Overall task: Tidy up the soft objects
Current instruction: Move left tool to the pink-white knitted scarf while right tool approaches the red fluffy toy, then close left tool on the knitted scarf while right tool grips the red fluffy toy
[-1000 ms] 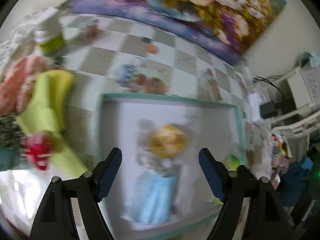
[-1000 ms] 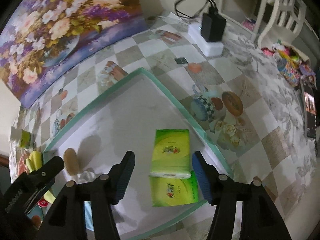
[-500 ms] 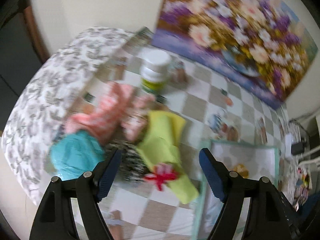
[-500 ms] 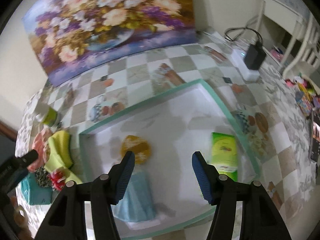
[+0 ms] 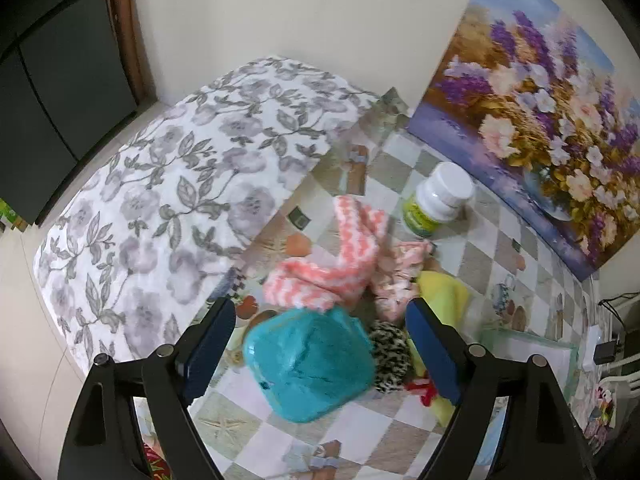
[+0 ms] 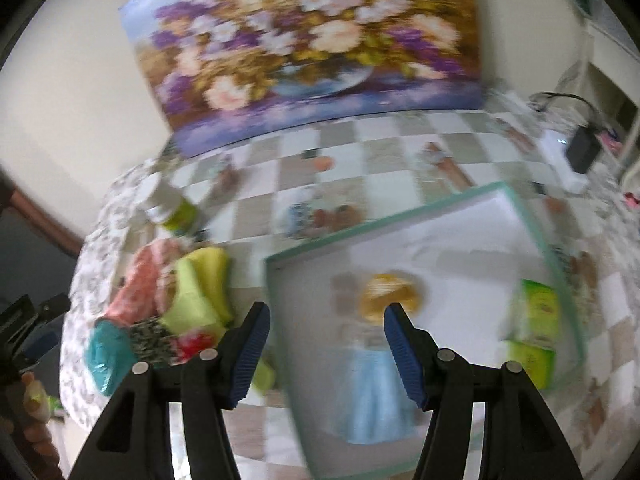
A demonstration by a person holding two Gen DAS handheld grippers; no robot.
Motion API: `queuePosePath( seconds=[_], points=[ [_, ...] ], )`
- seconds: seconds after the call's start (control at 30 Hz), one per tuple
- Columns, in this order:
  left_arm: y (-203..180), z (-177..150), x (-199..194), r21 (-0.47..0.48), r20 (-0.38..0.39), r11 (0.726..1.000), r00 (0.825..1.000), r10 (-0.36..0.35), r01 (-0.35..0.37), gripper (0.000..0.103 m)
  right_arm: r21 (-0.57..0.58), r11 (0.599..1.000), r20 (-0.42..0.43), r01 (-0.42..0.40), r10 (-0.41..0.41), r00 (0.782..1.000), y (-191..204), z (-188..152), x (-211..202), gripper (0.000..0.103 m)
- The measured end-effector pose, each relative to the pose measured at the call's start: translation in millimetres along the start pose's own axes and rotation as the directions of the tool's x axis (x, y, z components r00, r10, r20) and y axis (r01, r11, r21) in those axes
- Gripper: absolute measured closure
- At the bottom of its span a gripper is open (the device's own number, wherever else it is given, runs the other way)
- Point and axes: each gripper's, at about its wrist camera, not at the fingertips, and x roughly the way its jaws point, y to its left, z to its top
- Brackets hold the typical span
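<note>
A pile of soft things lies on the checked tablecloth: a teal bundle, a pink-and-white knit piece, a leopard-print piece and a yellow cloth with a red bow. My left gripper is open, its jaws either side of the teal bundle, just above it. My right gripper is open and empty above the left edge of the white tray. In the tray lie a doll in a blue dress and two green tissue packs. The pile also shows in the right wrist view.
A white-capped bottle stands behind the pile. A flower painting leans on the wall. A floral grey cloth covers the table's left end. A black charger sits at the far right.
My left gripper swung from over the doll in the tray to the pile and closed in on the teal bundle. My right gripper swung left from the tissue packs toward the tray's left edge.
</note>
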Motion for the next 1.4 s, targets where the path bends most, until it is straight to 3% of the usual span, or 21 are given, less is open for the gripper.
queuePosePath(
  seconds=[0.13, 0.4, 0.5, 0.67, 0.87, 0.93, 1.07, 1.17, 1.23, 1.4],
  points=[
    [6.2, 1.4, 10.7, -0.012, -0.037, 1.000, 0.999, -0.025, 0.025, 0.016, -0.029, 0.997, -0.040, -0.070, 0.069, 0.997, 25.0, -4.9, 13.8, 0.040],
    [-19.6, -1.0, 28.2, 0.087, -0.088, 0.993, 0.993, -0.073, 0.080, 0.016, -0.074, 0.982, -0.138, -0.171, 0.160, 0.977, 65.7, -22.7, 43.8, 0.040],
    [-19.7, 0.7, 39.9, 0.076, -0.128, 0.991, 0.986, -0.103, 0.113, 0.016, -0.083, 0.977, -0.162, -0.195, 0.179, 0.970, 77.5, -29.0, 52.5, 0.040],
    [-5.2, 10.4, 49.8, 0.032, -0.132, 0.993, 0.985, -0.110, 0.115, 0.016, -0.102, 0.972, -0.205, -0.212, 0.188, 0.961, 93.3, -36.8, 71.7, 0.042],
    [1.9, 23.6, 60.2, 0.014, -0.136, 0.990, 0.981, -0.138, 0.141, 0.016, -0.104, 0.975, -0.228, -0.198, 0.170, 0.959, 97.9, -39.7, 89.1, 0.054],
    [0.4, 26.4, 64.0, 0.021, -0.142, 0.990, 0.981, -0.133, 0.137, 0.016, -0.090, 0.976, -0.232, -0.197, 0.172, 0.958, 95.6, -38.7, 93.0, 0.064],
    [-10.5, 29.5, 73.5, 0.089, -0.163, 0.989, 0.981, -0.101, 0.117, 0.017, -0.066, 0.974, -0.236, -0.219, 0.198, 0.951, 91.1, -35.0, 96.6, 0.067],
    [-18.3, 34.1, 81.8, 0.140, -0.191, 0.983, 0.977, -0.091, 0.119, 0.017, -0.044, 0.970, -0.238, -0.238, 0.221, 0.946, 87.3, -31.9, 98.1, 0.076],
    [-24.0, 37.4, 89.1, 0.182, -0.220, 0.977, 0.973, -0.071, 0.112, 0.019, -0.033, 0.970, -0.235, -0.242, 0.227, 0.945, 83.6, -29.2, 98.4, 0.090],
    [-37.8, 41.3, 109.2, 0.276, -0.283, 0.958, 0.959, 0.000, 0.081, 0.029, -0.005, 0.967, -0.241, -0.256, 0.247, 0.938, 78.4, -23.8, 101.4, 0.094]
  ],
)
